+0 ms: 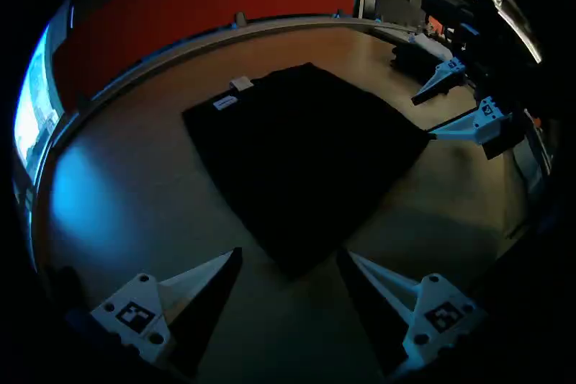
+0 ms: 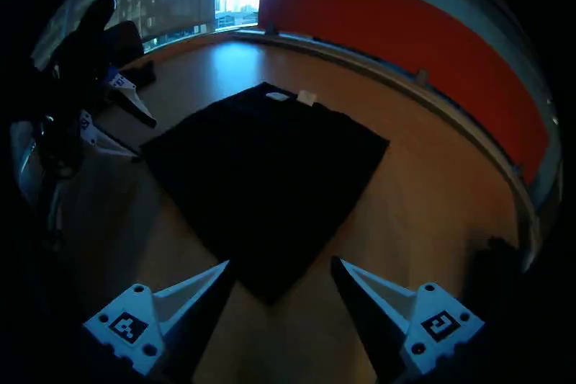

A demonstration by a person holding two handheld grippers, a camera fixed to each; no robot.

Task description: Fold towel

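Dark, matte towel (image 1: 302, 161) lies flat on the smooth wooden table (image 1: 129, 197).
The left gripper (image 1: 288, 269) and right gripper (image 2: 281, 276) both gape wide, empty, each at 1 pointed corner; a red panel (image 1: 216, 2) runs behind.

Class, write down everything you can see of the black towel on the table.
The towel is black, soft-looking cloth, spread flat and smooth on the wooden table, seen corner-on. Two small white tags sit at its far edge. One corner points between the open fingers of the left gripper, another between those of the right gripper. Whether any finger touches it is unclear.
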